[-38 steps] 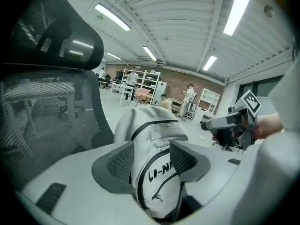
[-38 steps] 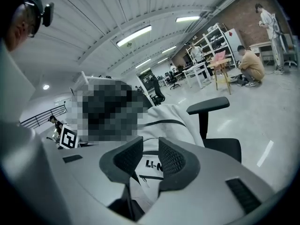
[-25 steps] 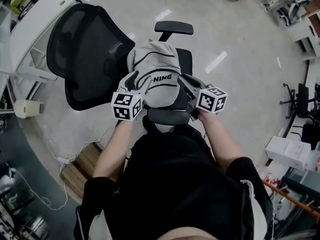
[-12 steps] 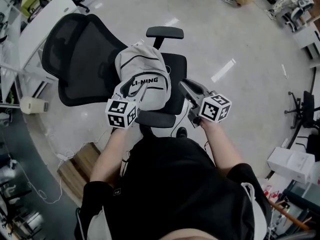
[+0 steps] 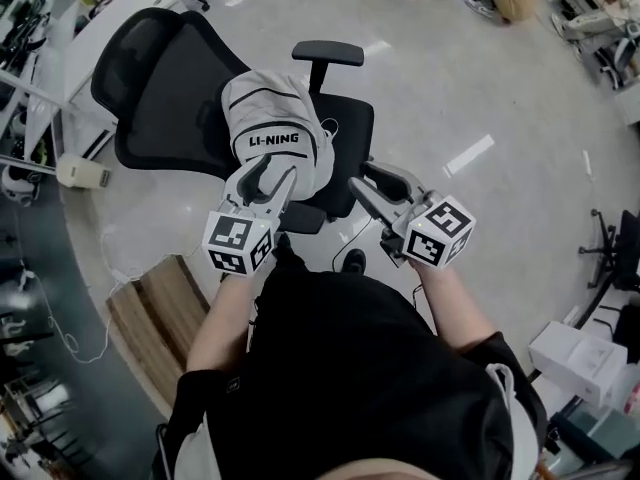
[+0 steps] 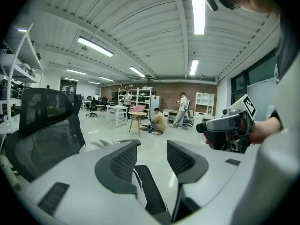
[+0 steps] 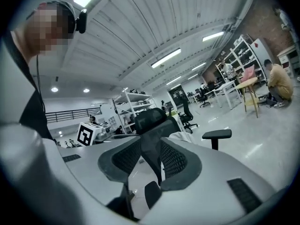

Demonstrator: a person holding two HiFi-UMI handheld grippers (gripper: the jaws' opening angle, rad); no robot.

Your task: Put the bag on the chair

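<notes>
Bag [image 5: 272, 133] on chair [image 5: 350, 133] seat, against backrest | left gripper [image 5: 272, 171] jaws closing, empty | right gripper [image 5: 362, 176] jaws opening, empty

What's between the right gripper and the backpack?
In the head view, only bare black chair seat separates the backpack from the right gripper, whose empty jaws are opening.

A wooden board [image 5: 150, 318] lies on the grey floor [image 5: 480, 88], and a thin white cable [image 5: 110, 263] curls beside it. A small white roll [image 5: 82, 173] lies on the floor at the left. White boxes [image 5: 580, 348] sit at the right edge. Far across the room a person in a tan top [image 6: 159, 121] crouches next to a little wooden table [image 6: 137, 117]. Another person [image 6: 182, 108] stands by white shelves [image 6: 205, 100]. Long lamps [image 6: 197, 8] shine on the ceiling, and the far wall [image 6: 164, 90] is brick
</notes>
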